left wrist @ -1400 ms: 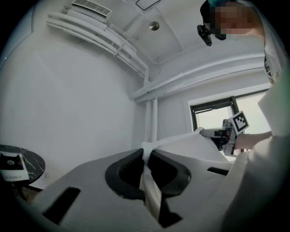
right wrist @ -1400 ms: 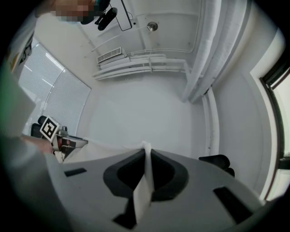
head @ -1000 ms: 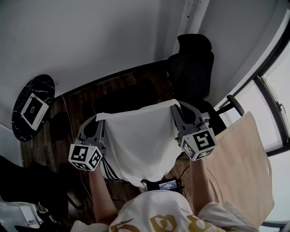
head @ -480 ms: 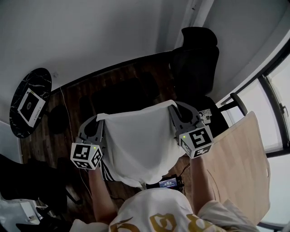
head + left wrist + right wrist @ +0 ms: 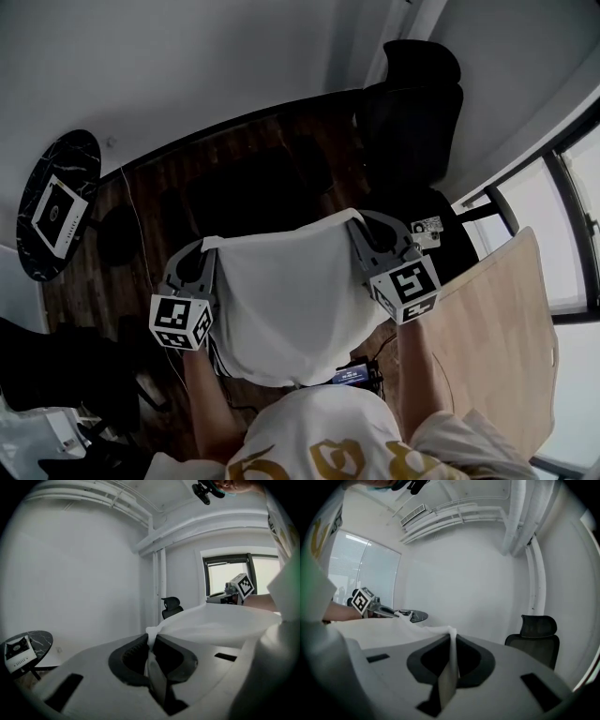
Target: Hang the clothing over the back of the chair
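closest in is the person's own shirt point(image 5: 319, 441), then the two grippers held out in front. the left gripper point(image 5: 208, 246) is clamped on one top corner of the white cloth point(image 5: 281, 300), and the right gripper point(image 5: 355, 219) is clamped on the other. both gripper views show fabric squeezed thin between closed jaws, so neither is empty.

the cloth is up in the air. its top edge is stretched fairly straight between the two pinches, and the rest hangs down toward the person above the dark wood floor point(image 5: 150, 202). none of it touches the chair point(image 5: 412, 112), which sits well apart, further ahead and off to the right. a round side table point(image 5: 58, 202) is way off to the left and not in play.

imo this is the carry-over step, and the hanging itself isn't done yet. tips for doing it well:
- don't let either pinch slacken, or a corner drops
- keep the top edge level and taut
- swing right until the chair back sits centred between the grippers
- lift clear of the headrest, then go past the top so roughly half drapes on each side
- lower first, then open both jaws together

watch the low hem around the armrests. the chair looks like a swivel one, so a bump could turn it.
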A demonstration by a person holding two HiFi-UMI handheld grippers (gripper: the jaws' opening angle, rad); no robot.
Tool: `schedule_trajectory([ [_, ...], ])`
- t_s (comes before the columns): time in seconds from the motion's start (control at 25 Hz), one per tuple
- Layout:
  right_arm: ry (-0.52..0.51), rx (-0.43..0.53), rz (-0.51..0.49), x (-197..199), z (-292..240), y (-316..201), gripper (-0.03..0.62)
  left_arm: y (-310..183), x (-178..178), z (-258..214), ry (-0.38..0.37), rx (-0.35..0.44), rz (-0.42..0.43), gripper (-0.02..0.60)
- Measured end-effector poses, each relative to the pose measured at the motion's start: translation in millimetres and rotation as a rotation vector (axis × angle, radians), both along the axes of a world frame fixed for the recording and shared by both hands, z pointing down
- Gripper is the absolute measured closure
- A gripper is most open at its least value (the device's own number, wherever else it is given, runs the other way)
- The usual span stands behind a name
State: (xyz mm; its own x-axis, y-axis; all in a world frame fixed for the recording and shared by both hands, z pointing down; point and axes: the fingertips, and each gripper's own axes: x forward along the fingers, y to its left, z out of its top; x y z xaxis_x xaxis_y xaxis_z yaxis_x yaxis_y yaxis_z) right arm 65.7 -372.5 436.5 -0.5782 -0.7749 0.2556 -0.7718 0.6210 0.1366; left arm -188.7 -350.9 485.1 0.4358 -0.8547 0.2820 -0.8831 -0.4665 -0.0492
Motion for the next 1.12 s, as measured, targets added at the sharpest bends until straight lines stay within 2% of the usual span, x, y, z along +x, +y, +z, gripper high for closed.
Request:
schedule_trajectory([
  [0.12,0.021,-0.017,-0.035,1,13,-6,0.566,-2,5,9,-0.056,-0.011,0.019,0.541],
  [0.32,0.065,-0.071,-0.104,-8,36,-8,0.566,-5,7,26,-0.063,-0.044,0.034,0.541],
  [0.44,0.082,-0.098,-0.143,-13,50,-8,0.566,-5,12,43,-0.143,-0.065,0.053,0.541],
  [0.52,0.087,-0.122,-0.158,-13,58,-8,0.566,-3,14,53,-0.166,-0.083,0.062,0.541],
  [0.64,0.083,-0.159,-0.181,-14,68,-8,0.566,-3,15,66,-0.16,-0.116,0.069,0.541],
  [0.92,0.062,-0.274,-0.309,-20,94,-4,0.566,3,22,97,-0.112,-0.239,0.114,0.541],
  [1.12,0.029,-0.323,-0.327,-23,100,-4,0.565,7,26,110,-0.133,-0.285,0.146,0.541],
])
